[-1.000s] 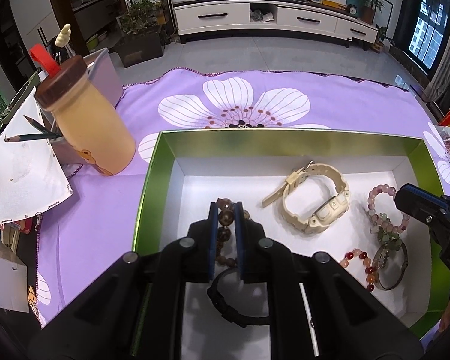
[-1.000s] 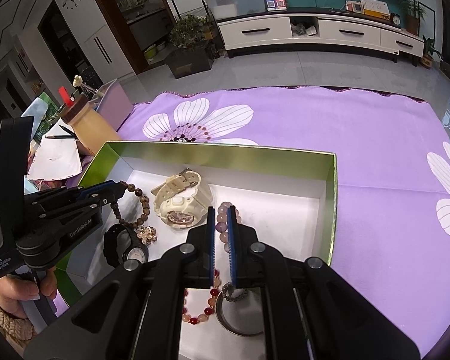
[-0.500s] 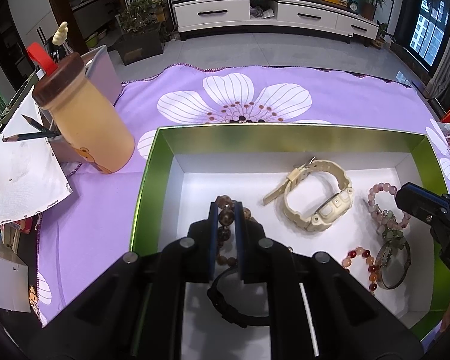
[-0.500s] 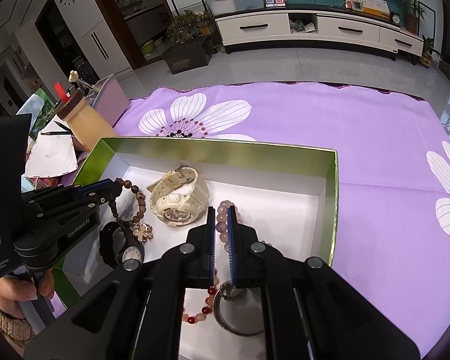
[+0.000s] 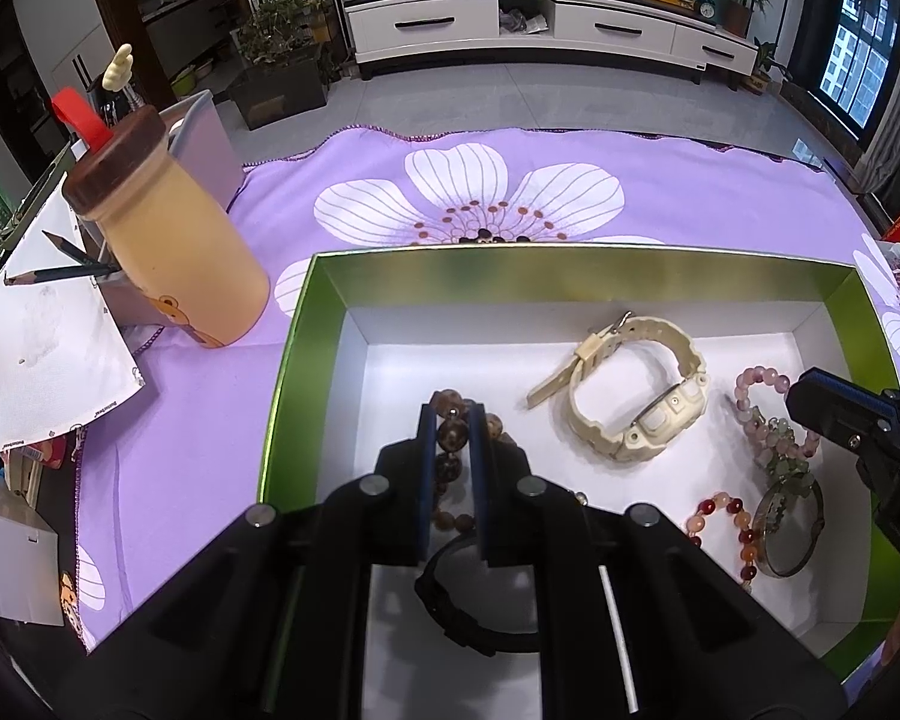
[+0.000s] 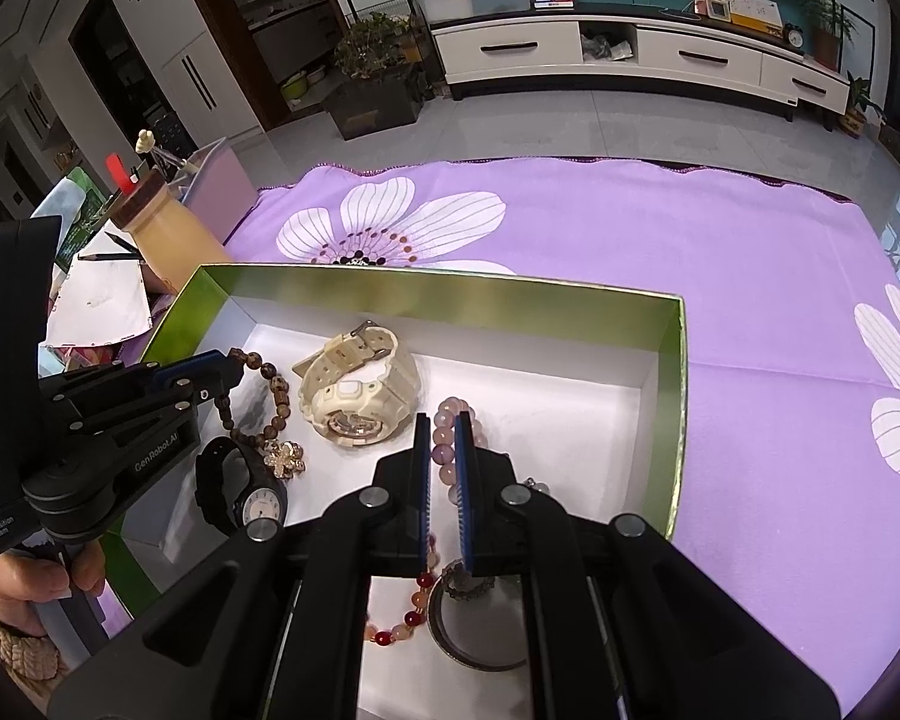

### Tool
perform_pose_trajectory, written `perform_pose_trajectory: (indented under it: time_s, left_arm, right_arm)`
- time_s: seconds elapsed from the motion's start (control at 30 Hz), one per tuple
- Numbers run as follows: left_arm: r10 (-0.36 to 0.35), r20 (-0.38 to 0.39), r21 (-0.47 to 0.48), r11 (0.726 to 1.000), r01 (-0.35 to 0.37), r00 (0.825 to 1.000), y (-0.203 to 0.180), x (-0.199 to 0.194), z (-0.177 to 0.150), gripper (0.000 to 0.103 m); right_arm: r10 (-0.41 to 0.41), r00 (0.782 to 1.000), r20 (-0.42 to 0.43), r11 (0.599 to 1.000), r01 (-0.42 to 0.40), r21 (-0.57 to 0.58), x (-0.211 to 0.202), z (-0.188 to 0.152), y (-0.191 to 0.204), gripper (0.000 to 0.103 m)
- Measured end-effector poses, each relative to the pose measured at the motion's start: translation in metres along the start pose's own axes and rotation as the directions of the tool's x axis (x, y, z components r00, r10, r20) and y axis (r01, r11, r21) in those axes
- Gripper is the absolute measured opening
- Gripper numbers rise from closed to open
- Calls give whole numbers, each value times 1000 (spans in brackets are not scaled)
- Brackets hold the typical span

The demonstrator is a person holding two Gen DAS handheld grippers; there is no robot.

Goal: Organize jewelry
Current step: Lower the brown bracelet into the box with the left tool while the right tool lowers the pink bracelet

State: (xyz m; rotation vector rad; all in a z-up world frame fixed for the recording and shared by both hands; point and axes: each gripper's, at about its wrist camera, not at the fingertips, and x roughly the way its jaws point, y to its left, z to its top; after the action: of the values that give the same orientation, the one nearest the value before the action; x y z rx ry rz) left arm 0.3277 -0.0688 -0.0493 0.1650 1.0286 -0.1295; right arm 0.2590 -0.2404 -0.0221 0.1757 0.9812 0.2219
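Left tool [image 5: 452, 420] is clamped on the brown bead bracelet [image 5: 453, 433], pads squeezing a bead at the left end of the green box [image 5: 297, 336]; right tool [image 6: 444, 423] is doing the same with the pink bead bracelet [image 6: 447, 438] further toward the box's right side, jaws pinched on the strand; both point steeply down into the box.

Nearest stuff inside the box, going by the right wrist view: a dark bangle [image 6: 480, 636] and a red-and-orange bead bracelet [image 6: 408, 612] lie just under the right tool at the near edge; the black watch [image 6: 240, 489] sits at the near-left, face up, with a little gold flower charm [image 6: 285, 459] right beside it on the brown strand; a hand [image 6: 30, 588] in a knit cuff grips the left tool's handle just outside the box's near-left corner.

Middle of the box holds the cream watch [image 5: 636, 387], lying on its side between the two bracelets, not touching either tool as far as I can see.

Beyond the box, the purple flower-print cloth [image 6: 690, 252] covers the table; off the box's far-left corner stands a tan bottle [image 5: 168, 246] with a brown lid, next to some paper [image 5: 36, 348] and pencils [image 5: 60, 267]; way past that, grey floor and a white TV cabinet [image 5: 546, 30].
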Motion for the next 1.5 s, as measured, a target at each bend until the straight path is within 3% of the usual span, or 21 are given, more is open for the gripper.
perform_pose_trajectory:
  time_s: [1.5]
  left_arm:
    - [7, -11, 3, 1000, -7, 1000, 3, 4, -3, 11]
  right_arm:
    - [-10, 1000, -18, 1000, 9, -12, 2, -4, 1, 7]
